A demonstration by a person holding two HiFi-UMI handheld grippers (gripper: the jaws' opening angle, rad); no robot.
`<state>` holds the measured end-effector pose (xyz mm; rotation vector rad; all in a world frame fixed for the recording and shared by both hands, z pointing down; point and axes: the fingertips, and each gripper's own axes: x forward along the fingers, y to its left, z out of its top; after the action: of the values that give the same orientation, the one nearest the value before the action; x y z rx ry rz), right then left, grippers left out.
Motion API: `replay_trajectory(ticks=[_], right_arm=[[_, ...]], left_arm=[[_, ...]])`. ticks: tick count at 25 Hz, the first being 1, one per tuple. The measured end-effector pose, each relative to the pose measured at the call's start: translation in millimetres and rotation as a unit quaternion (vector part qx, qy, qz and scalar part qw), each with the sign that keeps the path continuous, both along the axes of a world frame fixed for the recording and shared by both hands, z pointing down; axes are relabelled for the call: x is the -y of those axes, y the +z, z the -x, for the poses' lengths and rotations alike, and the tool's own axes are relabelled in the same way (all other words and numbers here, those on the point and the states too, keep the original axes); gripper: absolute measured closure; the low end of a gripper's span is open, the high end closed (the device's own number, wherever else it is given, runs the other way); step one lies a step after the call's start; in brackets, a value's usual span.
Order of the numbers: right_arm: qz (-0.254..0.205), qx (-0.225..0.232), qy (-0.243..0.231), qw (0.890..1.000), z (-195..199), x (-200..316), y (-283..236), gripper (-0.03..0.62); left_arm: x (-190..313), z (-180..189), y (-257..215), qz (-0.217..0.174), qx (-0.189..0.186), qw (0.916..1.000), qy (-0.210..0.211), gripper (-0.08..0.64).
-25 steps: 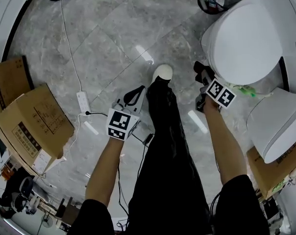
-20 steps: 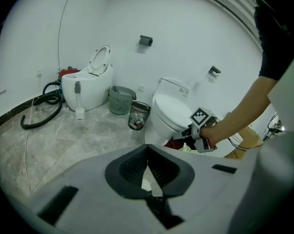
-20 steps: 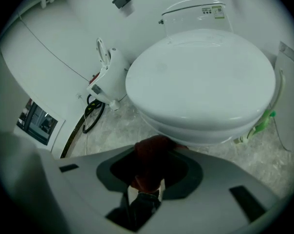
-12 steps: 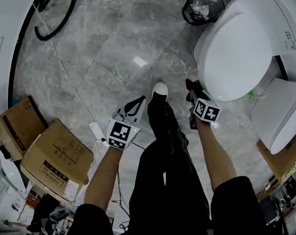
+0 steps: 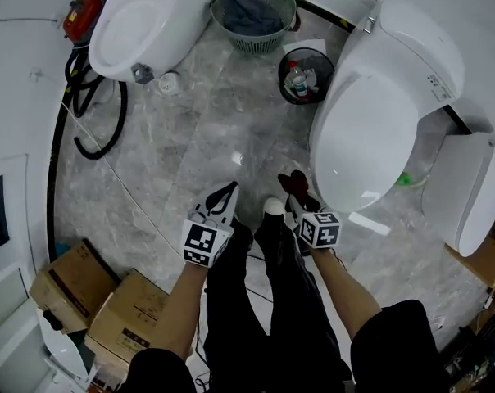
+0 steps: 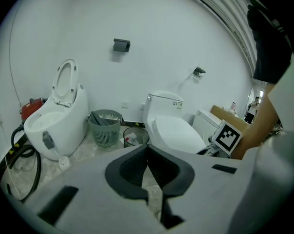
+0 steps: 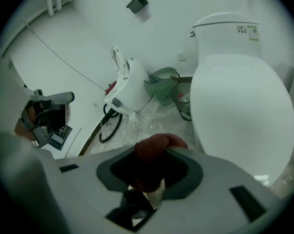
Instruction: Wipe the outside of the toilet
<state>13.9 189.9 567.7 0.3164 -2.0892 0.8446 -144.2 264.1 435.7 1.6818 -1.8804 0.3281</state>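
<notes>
The white toilet [image 5: 370,113] with its lid down stands right of centre in the head view and fills the right of the right gripper view [image 7: 244,111]. My right gripper [image 5: 297,188] is shut on a dark red cloth [image 5: 294,179], held just left of the bowl's front end, with a small gap between them. In the right gripper view the cloth [image 7: 154,155] bulges up between the jaws of the right gripper [image 7: 154,147]. My left gripper [image 5: 225,195] hangs over the floor left of the person's shoe, its jaws shut on nothing [image 6: 147,147].
A second toilet [image 5: 141,15] with its seat raised stands at the far left, a black hose [image 5: 92,113] beside it. A green basket [image 5: 254,5] and a black waste bin [image 5: 301,74] sit by the wall. Cardboard boxes [image 5: 108,318] lie at the lower left. A white tank [image 5: 477,187] is at the right.
The head view has swung up and pulled back, so the whole toilet, basket and second toilet now show. Both grippers sit lower and closer together; the right one still holds the cloth.
</notes>
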Motion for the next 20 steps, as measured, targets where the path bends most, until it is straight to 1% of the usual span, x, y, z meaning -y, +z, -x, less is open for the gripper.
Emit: replay_trajectory(ticks=[2,5,8,10,13,16,18,20], right_arm=[[-0.008,0.019,0.018,1.000,27.3,18.4,-16.2,0.469],[-0.014,0.041,0.061,0.997,66.1,54.2,-30.5,0.469],[-0.022,0.053,0.109,0.992,100.3,96.8,-31.3,0.469],[-0.029,0.057,0.147,0.987,122.5,127.9,-27.5,0.469],[-0.032,0.056,0.213,0.975,152.1,165.7,-17.6,0.469],[-0.032,0.046,0.266,0.962,172.4,181.9,-6.3,0.469],[-0.030,0.040,0.304,0.951,185.1,198.5,3.5,0.469],[-0.031,0.032,0.347,0.937,189.3,219.1,11.5,0.469]], left_arm=[[29.4,23.9,-13.2,-0.015,0.010,0.9997,0.015,0.560],[74.0,55.7,-18.0,-0.030,0.013,0.9987,0.040,0.560],[123.2,79.7,-12.1,-0.035,0.015,0.9957,0.085,0.560],[155.5,96.3,-3.8,-0.038,0.014,0.9922,0.118,0.560],[195.1,118.9,14.9,-0.038,0.007,0.9829,0.180,0.560],[217.9,136.7,31.8,-0.029,-0.008,0.9708,0.238,0.560],[234.3,152.6,37.8,-0.025,-0.011,0.9621,0.271,0.560],[250.2,164.9,42.4,-0.024,-0.012,0.9531,0.301,0.560]])
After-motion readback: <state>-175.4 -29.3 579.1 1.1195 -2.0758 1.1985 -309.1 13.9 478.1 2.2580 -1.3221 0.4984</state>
